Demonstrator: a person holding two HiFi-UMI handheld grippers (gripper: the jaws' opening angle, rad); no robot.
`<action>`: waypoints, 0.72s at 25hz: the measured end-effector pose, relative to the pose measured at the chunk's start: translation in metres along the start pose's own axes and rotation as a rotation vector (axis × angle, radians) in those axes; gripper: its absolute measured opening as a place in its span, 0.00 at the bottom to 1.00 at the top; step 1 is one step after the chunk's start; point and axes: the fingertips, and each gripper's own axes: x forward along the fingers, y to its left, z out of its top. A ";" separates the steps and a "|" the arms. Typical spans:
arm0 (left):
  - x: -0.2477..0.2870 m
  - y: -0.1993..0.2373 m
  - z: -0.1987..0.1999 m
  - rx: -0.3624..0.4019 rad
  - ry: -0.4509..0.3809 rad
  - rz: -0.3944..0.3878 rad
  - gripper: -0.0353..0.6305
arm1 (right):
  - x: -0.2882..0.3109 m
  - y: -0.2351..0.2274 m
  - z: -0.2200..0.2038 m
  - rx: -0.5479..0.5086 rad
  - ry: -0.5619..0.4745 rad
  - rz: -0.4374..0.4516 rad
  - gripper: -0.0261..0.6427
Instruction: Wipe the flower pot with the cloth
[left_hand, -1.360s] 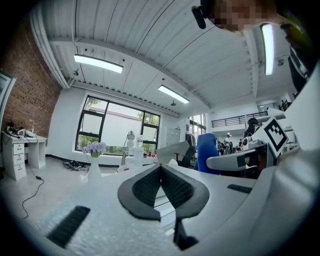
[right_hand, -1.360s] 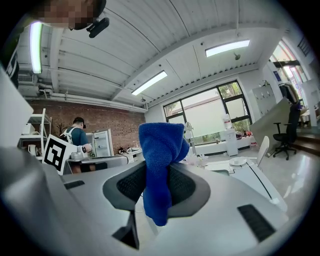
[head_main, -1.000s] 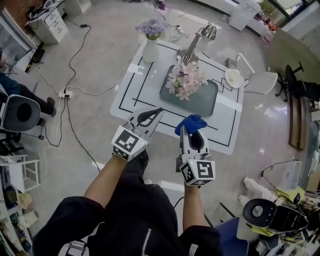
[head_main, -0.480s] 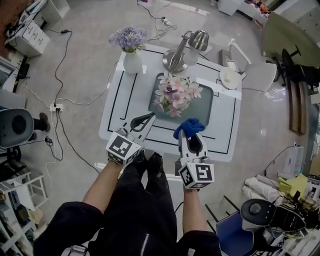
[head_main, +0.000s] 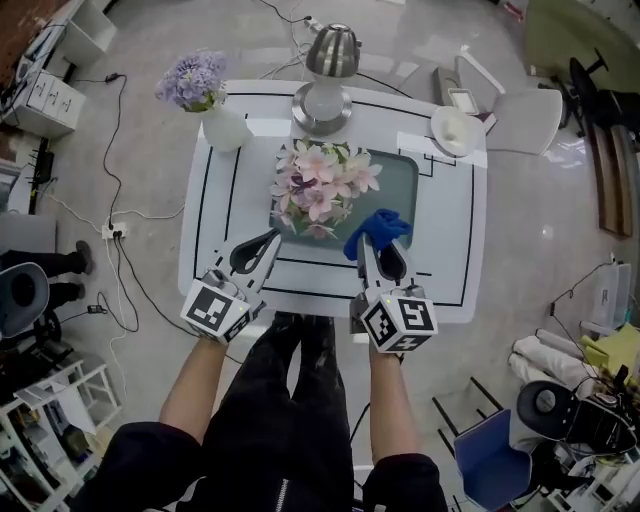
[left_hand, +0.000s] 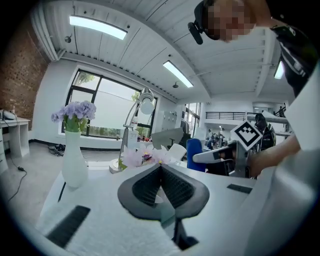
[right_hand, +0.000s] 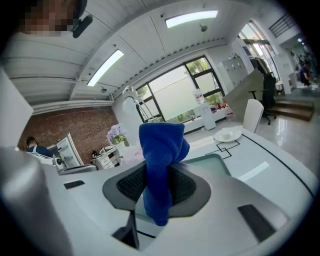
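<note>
The flower pot is hidden under its pink flowers (head_main: 318, 185); it stands on a grey-green tray (head_main: 400, 190) mid-table. The same pink flowers (left_hand: 145, 156) show low down in the left gripper view. My right gripper (head_main: 372, 247) is shut on a blue cloth (head_main: 378, 230), just right of the flowers at the tray's near edge. In the right gripper view the blue cloth (right_hand: 161, 145) stands bunched up between the jaws of the right gripper (right_hand: 160, 170). My left gripper (head_main: 266, 243) is shut and holds nothing, near the table's front left; its tips (left_hand: 161, 167) meet.
At the back of the white table (head_main: 450, 250) stand a silver desk lamp (head_main: 328, 70), a white vase of purple flowers (head_main: 205, 95) at the left, and a white dish (head_main: 458, 130) at the right. Cables and chairs lie on the floor around it.
The head view has swung so the table now sits square in front. Both grippers stay over the table's near edge, a little closer to the flowers; the cloth remains in the right gripper.
</note>
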 end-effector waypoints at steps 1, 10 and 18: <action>0.003 0.000 -0.002 -0.006 0.000 0.003 0.06 | 0.007 -0.010 -0.002 0.013 0.008 0.000 0.20; 0.000 0.005 -0.019 0.010 0.028 0.038 0.06 | 0.063 -0.062 -0.031 0.162 0.125 0.020 0.20; -0.005 0.007 -0.020 0.033 0.056 0.066 0.06 | 0.109 -0.078 -0.054 0.376 0.237 0.087 0.20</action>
